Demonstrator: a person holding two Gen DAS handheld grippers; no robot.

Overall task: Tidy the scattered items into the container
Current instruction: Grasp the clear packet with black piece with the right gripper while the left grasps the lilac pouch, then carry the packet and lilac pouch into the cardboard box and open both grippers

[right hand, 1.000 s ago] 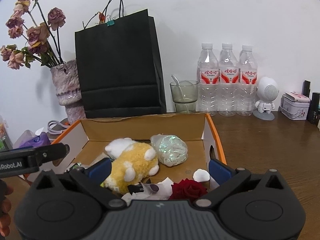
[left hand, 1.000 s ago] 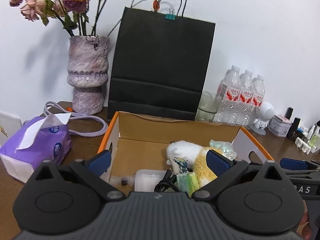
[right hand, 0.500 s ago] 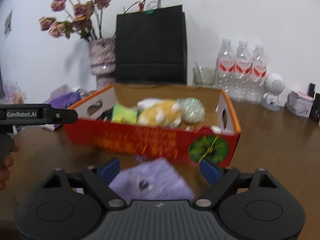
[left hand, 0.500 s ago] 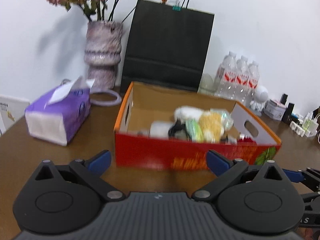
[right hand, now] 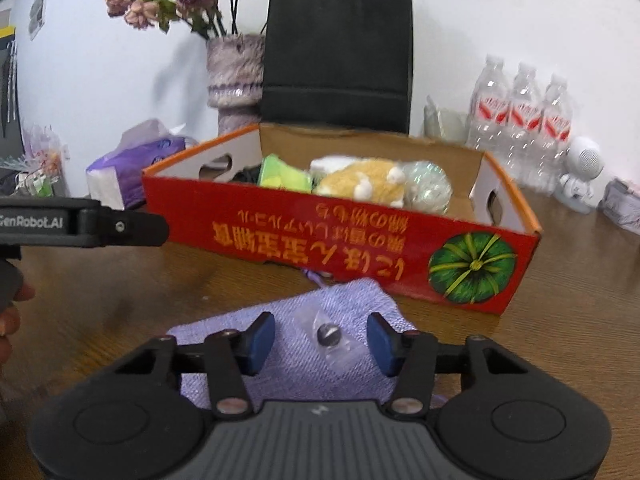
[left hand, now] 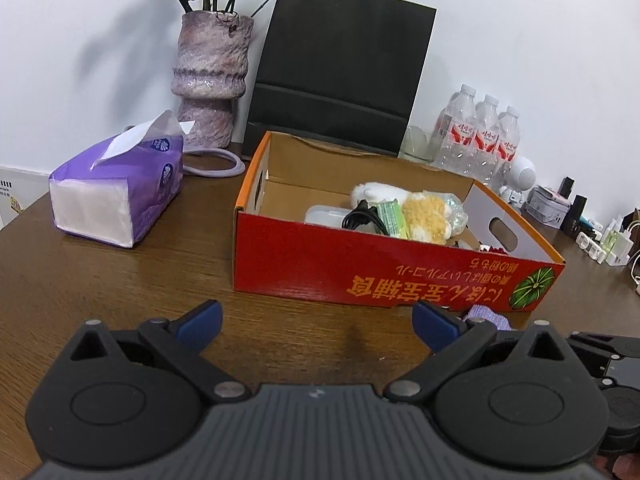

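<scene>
A red cardboard box (left hand: pixel 360 276) (right hand: pixel 320 236) stands on the brown table, holding a yellow and white plush toy (left hand: pixel 424 216) (right hand: pixel 368 182), a green packet (right hand: pixel 280 174), a black cable (left hand: pixel 360 216), a white case and a clear wrapped ball (right hand: pixel 428 190). A purple cloth pouch (right hand: pixel 320 320) with a small metal button in clear wrap (right hand: pixel 328 336) lies in front of the box; its edge shows in the left wrist view (left hand: pixel 484 314). My right gripper (right hand: pixel 322 340) is open, low over the pouch, fingers either side of the button. My left gripper (left hand: pixel 316 320) is open and empty before the box.
A purple tissue pack (left hand: pixel 116 196) lies left of the box. Behind stand a vase with dried flowers (left hand: pixel 212 80), a black paper bag (left hand: pixel 340 68), a glass, three water bottles (left hand: pixel 484 136) and a white robot figure (right hand: pixel 580 176). Small items crowd the far right.
Both grippers pulled back from over the box and dropped toward the table in front. The right gripper's fingers narrowed and now straddle the button on the purple pouch.
</scene>
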